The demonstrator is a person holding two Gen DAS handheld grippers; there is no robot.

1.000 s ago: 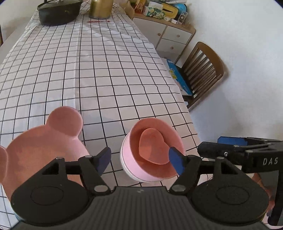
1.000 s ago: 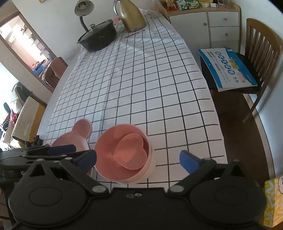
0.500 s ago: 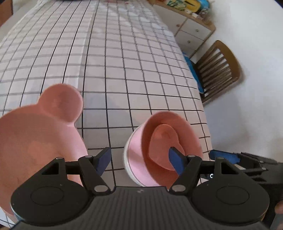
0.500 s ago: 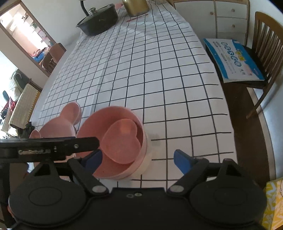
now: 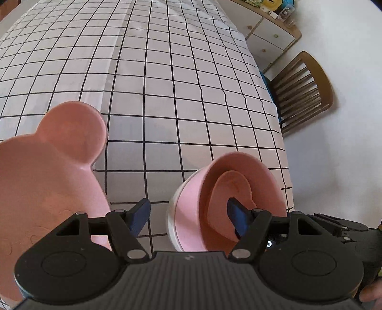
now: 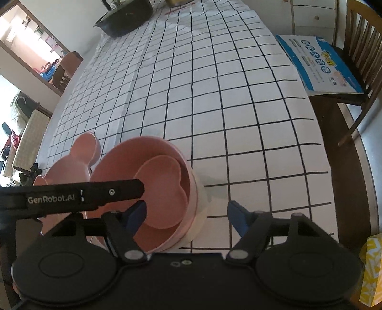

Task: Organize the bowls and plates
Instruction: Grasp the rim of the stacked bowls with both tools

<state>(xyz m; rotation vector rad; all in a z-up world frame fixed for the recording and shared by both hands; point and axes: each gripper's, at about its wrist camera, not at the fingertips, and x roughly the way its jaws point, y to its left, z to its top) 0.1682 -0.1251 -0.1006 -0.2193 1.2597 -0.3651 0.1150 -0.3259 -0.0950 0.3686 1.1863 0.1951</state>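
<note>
Presently on the checked tablecloth (image 6: 214, 100), near its front edge:

Item: pink bowl (image 6: 114, 171), round, pale outer wall, with a heart-shaped dish (image 6: 164, 188) lying inside it. Also seen from the left wrist: bowl (image 5: 191, 214), dish (image 5: 219, 198).

Item: bear-eared plate (image 5: 47, 167), pink, just beside the bowl on its left; whether the two rims touch cannot be told.

Item: left gripper (image 5: 188, 214), jaws moderately apart, straddling the bowl's left wall, one pad outside, one inside over the dish. No pad visibly presses; nothing held.

Item: right gripper (image 6: 187, 214), jaws fairly wide and just now closing, straddling the bowl's right wall; the inner pad sits over the dish, the outer one stands clear of the wall. Nothing gripped yet.

Step in hand, as judged: a two-sided pinch on the bowl rim. To do it well, each inner pad should come down between wall and dish, not onto the dish, and both sides should close evenly so the bowl lifts level and the loose dish does not slide.

Background: black pot (image 6: 124, 16), wooden chair (image 5: 303, 90).
</note>
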